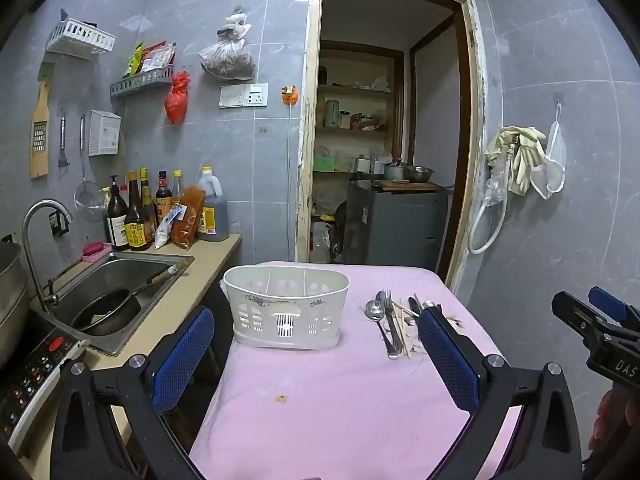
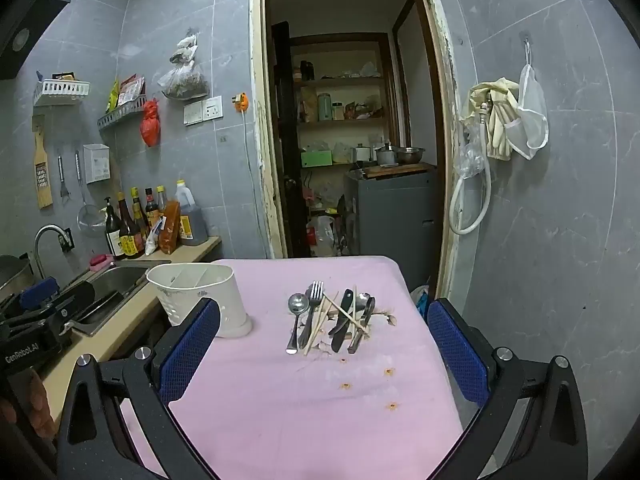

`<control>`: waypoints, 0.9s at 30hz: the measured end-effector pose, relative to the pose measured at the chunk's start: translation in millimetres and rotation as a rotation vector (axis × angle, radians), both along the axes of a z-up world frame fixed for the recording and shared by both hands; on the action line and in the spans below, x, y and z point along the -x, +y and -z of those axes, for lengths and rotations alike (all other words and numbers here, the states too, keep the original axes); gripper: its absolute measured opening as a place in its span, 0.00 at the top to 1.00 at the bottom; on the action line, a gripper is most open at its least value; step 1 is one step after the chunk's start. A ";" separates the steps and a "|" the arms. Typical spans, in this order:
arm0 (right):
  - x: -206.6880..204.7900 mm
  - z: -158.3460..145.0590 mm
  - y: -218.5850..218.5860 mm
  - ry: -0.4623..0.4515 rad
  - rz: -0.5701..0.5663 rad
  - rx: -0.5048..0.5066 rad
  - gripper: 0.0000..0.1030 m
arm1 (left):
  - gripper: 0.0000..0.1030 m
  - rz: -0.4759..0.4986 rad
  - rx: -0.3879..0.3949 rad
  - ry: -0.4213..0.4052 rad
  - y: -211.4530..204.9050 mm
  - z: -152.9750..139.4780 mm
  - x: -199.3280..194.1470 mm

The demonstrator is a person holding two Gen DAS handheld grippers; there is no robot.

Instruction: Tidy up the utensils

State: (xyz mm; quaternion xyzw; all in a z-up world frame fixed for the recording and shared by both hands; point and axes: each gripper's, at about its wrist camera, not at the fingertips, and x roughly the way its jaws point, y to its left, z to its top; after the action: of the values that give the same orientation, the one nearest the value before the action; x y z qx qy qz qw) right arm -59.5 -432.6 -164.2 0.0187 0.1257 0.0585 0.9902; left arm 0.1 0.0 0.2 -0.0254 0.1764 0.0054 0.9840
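A white slotted utensil holder stands empty on the pink table, at its left. A pile of utensils lies to its right: a spoon, a fork, chopsticks and black-handled knives. The pile also shows in the left wrist view. My left gripper is open and empty, in front of the holder. My right gripper is open and empty, in front of the pile. Neither touches anything.
A counter with a sink holding a pan, and bottles, runs along the left. An induction cooker sits near left. An open doorway lies behind the table. A hose and gloves hang on the right wall.
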 end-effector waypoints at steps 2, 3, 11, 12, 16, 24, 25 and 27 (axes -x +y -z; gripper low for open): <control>-0.5 -0.8 -0.2 -0.003 0.000 0.000 0.01 | 0.00 -0.001 -0.003 0.000 -0.3 -0.3 -0.8; -0.2 -1.0 -1.2 -0.004 -0.001 -0.005 0.01 | 0.00 0.000 0.004 -0.006 0.3 -0.3 -0.1; -4.6 -2.2 -1.3 -0.006 -0.010 0.001 0.01 | 0.00 -0.003 0.006 -0.009 0.5 -0.8 -0.5; -4.9 -1.3 -1.7 -0.005 -0.011 -0.003 0.01 | 0.00 -0.003 0.004 -0.009 0.1 -0.5 0.2; -3.7 0.5 1.1 -0.008 -0.017 -0.002 0.01 | 0.00 -0.008 0.006 -0.007 2.4 -1.3 6.9; -3.5 2.1 3.8 -0.005 -0.025 0.003 0.01 | 0.00 -0.008 0.006 -0.007 6.2 -1.0 7.5; -3.4 2.2 4.3 -0.006 -0.025 0.004 0.01 | 0.00 -0.009 0.006 -0.006 3.9 -1.8 5.9; -3.2 2.4 4.6 -0.006 -0.024 0.004 0.01 | 0.00 -0.008 0.006 -0.007 3.7 -1.6 5.6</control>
State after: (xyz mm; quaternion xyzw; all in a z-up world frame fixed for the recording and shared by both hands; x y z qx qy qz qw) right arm -56.3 -428.0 -166.6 0.0152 0.1232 0.0704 0.9898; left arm -5.5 3.7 1.9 -0.0293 0.1730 0.0088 0.9844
